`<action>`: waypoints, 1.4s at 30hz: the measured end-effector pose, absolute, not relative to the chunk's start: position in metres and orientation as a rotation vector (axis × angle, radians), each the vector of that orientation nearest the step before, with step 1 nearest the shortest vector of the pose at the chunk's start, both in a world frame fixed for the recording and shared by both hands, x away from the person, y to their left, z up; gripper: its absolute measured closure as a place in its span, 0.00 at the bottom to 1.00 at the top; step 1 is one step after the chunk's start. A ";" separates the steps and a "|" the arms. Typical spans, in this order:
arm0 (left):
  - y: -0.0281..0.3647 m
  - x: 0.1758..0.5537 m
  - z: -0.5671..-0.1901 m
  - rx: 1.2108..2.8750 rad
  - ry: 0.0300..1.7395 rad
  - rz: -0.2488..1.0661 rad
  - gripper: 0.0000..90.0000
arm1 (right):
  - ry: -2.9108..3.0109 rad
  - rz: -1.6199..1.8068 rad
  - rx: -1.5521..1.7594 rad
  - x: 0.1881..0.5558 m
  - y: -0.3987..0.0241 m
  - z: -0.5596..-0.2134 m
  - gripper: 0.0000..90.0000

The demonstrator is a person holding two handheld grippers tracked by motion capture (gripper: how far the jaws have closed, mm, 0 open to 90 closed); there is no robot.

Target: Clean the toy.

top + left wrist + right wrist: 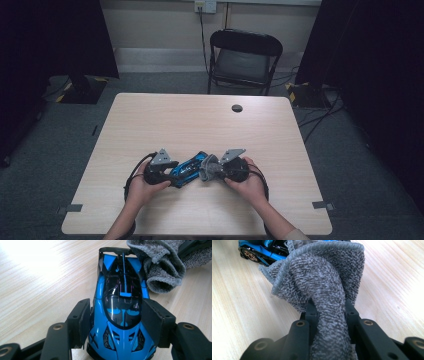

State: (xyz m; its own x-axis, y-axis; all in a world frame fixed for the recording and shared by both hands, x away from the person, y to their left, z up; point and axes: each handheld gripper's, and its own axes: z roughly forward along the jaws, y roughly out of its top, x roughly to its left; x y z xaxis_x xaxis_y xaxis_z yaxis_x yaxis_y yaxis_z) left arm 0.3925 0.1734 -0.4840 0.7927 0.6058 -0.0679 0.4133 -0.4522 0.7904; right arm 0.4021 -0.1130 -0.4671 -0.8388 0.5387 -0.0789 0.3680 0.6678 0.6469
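We saw a blue toy car [189, 169] sitting on the wooden table [200, 125], near its front edge, between the two hands. The left gripper [116, 315] had its jaws pressed against both sides of the car's cabin, clamping it in place. The right gripper [329, 308] was closed tight on a bunched grey cloth [322, 277]. The cloth's loose end lay against the car's tail, by the rear wing [116, 250].
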 end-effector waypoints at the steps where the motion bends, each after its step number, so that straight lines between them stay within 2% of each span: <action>1: 0.174 0.393 -0.484 2.110 0.753 0.281 0.46 | 2.620 0.933 0.731 0.402 -0.114 -0.467 0.80; 32: 0.173 0.392 -0.483 2.113 0.756 0.283 0.46 | 2.558 0.896 0.824 0.408 -0.160 -0.465 0.80; 42: 0.173 0.392 -0.483 2.114 0.760 0.282 0.46 | 2.561 0.925 0.817 0.407 -0.157 -0.463 0.80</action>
State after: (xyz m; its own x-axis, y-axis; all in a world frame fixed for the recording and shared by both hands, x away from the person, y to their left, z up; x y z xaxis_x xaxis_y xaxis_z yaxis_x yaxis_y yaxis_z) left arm 0.3922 0.1733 -0.4833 0.7901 0.6092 -0.0675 0.4176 -0.4545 0.7868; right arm 0.4071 -0.1566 -0.4632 -0.7942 0.6020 -0.0827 0.4103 0.6316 0.6578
